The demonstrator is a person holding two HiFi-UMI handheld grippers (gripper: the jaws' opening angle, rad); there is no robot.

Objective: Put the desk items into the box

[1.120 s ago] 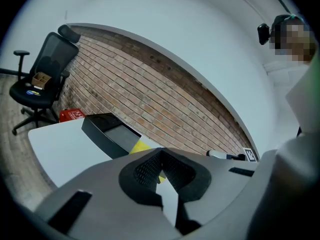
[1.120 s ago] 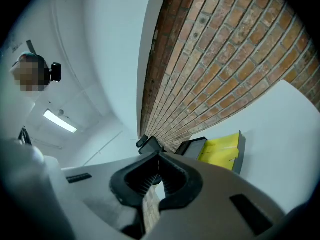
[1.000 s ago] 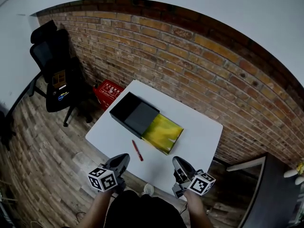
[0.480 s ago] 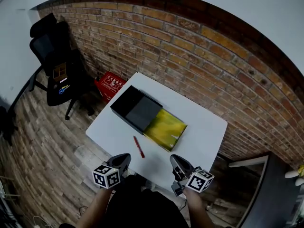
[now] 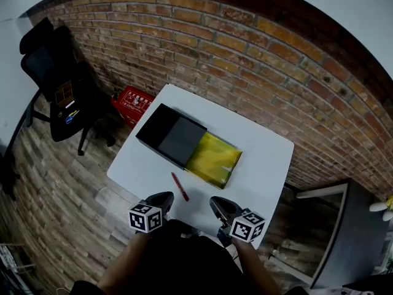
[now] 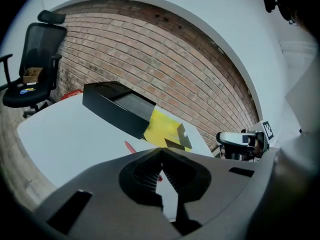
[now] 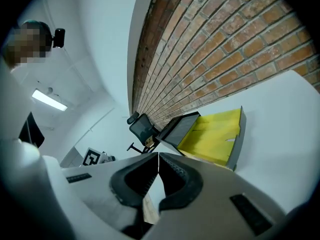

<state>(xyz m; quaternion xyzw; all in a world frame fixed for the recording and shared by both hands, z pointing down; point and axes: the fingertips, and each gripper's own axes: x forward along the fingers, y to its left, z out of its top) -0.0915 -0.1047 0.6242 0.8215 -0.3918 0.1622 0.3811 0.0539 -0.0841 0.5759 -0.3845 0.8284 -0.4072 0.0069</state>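
Pressing together at the tips, the jaws of the left gripper [image 6: 161,152] hold nothing, and only a sliver of white table shows in the gap below them. The right gripper [image 7: 158,155] matches it, with its jaws meeting tip to tip and nothing between them. In the head view both grippers hang over the table's [image 5: 261,165] near edge at 6 o'clock, side by side but apart, each carrying its marker cube on the person's side.

A red pen [image 5: 179,187] lies flat on the tabletop at about 1 o'clock from the left gripper, near it but not touching. Beyond the pen, at 12 o'clock, sits the black box [image 5: 167,135], open at the top with a dark grey inside. A yellow-lined tray [image 5: 214,160] butts against the box's 4 o'clock end. Both of these lie near the table's middle.

Off the table at 10 o'clock, a red case [image 5: 132,102] rests on the wooden floor [image 5: 49,183]. Further out the same way stands a black office chair [image 5: 52,82] with small items on its seat. A brick wall [image 5: 245,60] runs behind the table from 11 to 3 o'clock.
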